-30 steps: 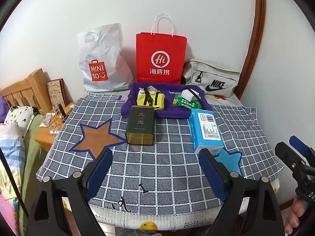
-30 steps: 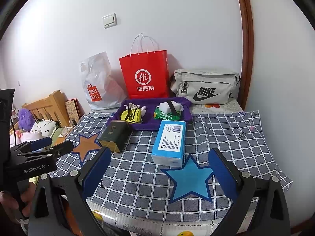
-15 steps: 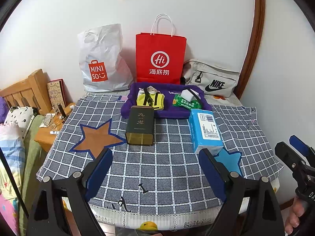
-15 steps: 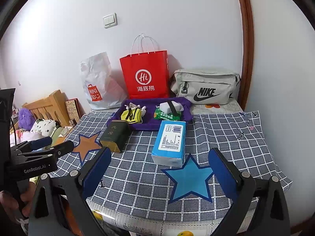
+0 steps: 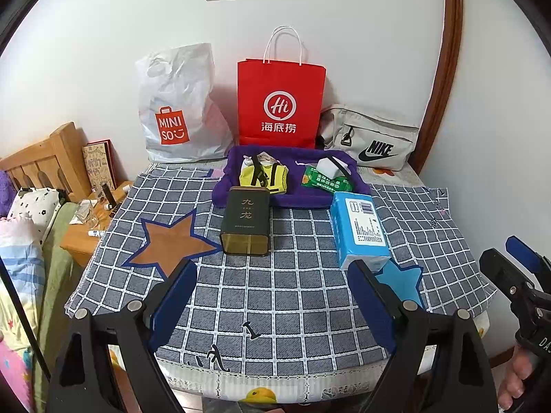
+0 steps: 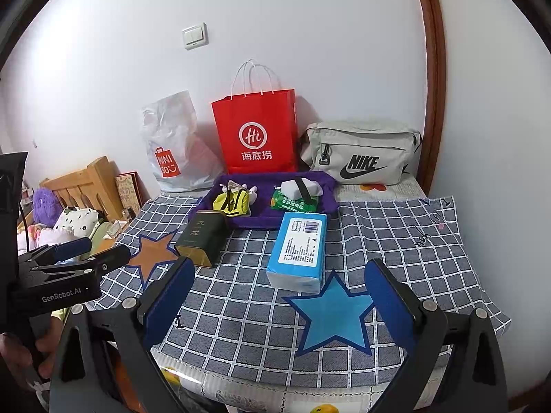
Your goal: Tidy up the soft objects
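Note:
A blue tissue pack (image 5: 360, 227) (image 6: 301, 247) lies on the checked cloth, in front of a purple tray (image 5: 303, 199) (image 6: 325, 203). The tray holds a yellow soft item (image 5: 263, 179) (image 6: 232, 201), a green packet (image 5: 325, 180) (image 6: 292, 203) and a white item (image 6: 299, 187). A dark tea tin (image 5: 246, 220) (image 6: 203, 237) lies left of the pack. My left gripper (image 5: 272, 299) is open and empty above the table's near edge. My right gripper (image 6: 275, 296) is open and empty, just before the blue star (image 6: 332, 313).
A white MINISO bag (image 5: 177, 110), a red paper bag (image 5: 280, 103) and a grey Nike bag (image 5: 373, 139) stand against the back wall. A wooden bedside stand (image 5: 89, 227) and a bed lie left. The wall is close on the right.

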### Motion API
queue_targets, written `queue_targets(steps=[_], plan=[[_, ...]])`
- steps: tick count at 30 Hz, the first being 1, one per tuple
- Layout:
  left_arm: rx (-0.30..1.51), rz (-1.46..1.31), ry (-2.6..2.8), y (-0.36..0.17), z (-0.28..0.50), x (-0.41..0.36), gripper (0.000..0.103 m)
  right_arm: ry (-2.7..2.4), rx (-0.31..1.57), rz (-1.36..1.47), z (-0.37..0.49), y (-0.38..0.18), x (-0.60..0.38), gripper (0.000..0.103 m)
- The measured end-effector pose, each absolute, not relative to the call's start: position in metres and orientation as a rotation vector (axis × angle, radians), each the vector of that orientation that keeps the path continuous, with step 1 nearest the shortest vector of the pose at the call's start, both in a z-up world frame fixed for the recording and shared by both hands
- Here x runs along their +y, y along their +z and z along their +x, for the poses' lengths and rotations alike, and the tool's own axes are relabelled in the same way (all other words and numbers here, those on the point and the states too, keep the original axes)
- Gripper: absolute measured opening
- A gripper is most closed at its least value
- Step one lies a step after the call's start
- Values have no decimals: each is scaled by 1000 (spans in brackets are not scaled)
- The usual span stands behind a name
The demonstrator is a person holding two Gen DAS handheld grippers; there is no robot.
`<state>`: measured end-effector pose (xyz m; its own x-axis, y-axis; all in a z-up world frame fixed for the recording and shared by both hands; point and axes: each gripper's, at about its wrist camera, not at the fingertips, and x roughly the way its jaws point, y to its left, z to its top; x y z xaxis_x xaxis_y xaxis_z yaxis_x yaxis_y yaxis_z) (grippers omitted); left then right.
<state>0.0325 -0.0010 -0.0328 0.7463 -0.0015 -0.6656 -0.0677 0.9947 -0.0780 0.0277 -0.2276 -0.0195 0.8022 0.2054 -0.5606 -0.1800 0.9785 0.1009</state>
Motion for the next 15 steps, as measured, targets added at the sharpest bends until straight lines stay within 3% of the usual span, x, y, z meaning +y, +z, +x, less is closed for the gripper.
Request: queue_targets(steps=[12, 15], plan=[[722, -92, 29, -28, 35, 0, 89, 213, 603, 42, 29, -20, -229, 98], [710, -88, 34, -28, 38, 1, 95, 215, 604, 39, 31, -20, -229, 98]])
